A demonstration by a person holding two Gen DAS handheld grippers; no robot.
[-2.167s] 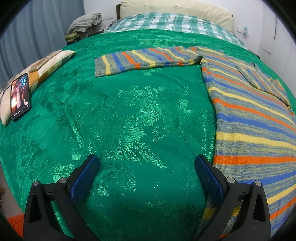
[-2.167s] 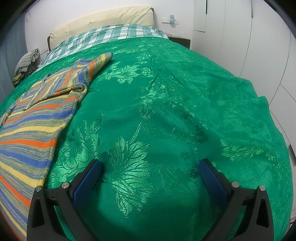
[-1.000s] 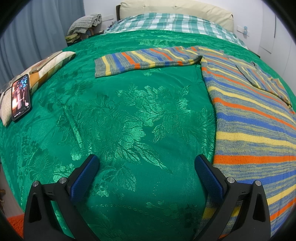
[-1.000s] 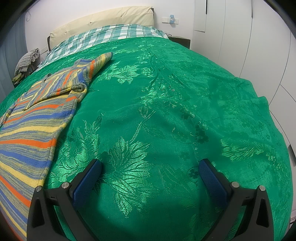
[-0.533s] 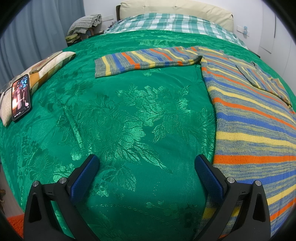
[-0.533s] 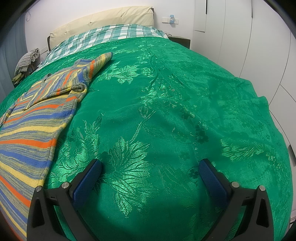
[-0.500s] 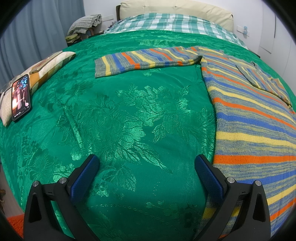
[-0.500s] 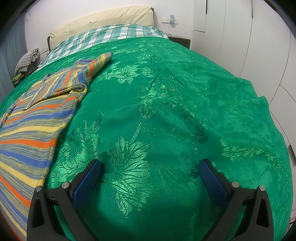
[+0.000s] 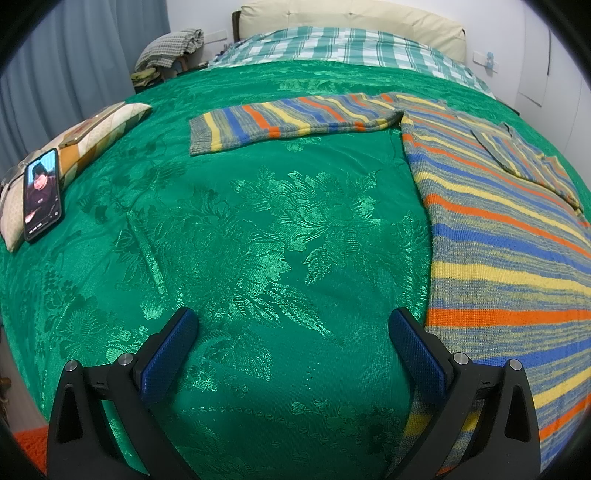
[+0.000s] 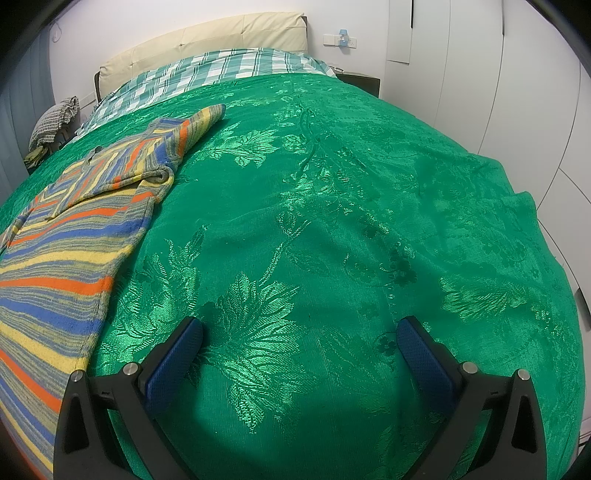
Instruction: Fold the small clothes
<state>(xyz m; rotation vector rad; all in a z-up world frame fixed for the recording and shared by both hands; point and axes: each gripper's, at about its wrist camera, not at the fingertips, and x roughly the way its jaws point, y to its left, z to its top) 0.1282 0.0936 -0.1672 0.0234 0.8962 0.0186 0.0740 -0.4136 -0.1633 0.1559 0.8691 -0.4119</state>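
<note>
1. The left gripper [image 9: 291,325] hung above the green floral bedspread [image 9: 258,236] with its jaws spread wide and nothing between the blue pads [image 9: 168,354].
2. The right gripper [image 10: 299,336] likewise hovered over bare bedspread [image 10: 332,221], its jaws also spread apart and holding nothing.
3. The striped knit sweater [image 9: 509,258] lay flat on the bedspread, on the right side of the left wrist view; its near hem ran just beside and under the left gripper's right finger.
4. One sleeve [image 9: 288,120] stretched out to the left from the sweater's far end, flat on the cover, with its cuff at the left.
5. The other sleeve [image 9: 524,158] was folded across the sweater's body near its far right part.
6. In the right wrist view the sweater [image 10: 62,258] lay at the left edge, apart from both of that gripper's fingers, with the folded sleeve [image 10: 162,147] at its far end.
7. A smartphone [image 9: 41,194] with a lit screen rested on a patterned cushion [image 9: 92,136] at the far left of the bed.
8. A green checked sheet [image 9: 343,46] covered the far end of the bed, below a cream headboard [image 9: 351,14].
9. A heap of checked cloth [image 9: 170,46] sat beyond the bed's far left corner.
10. White wardrobe doors [image 10: 517,92] stood along the right side of the room.
</note>
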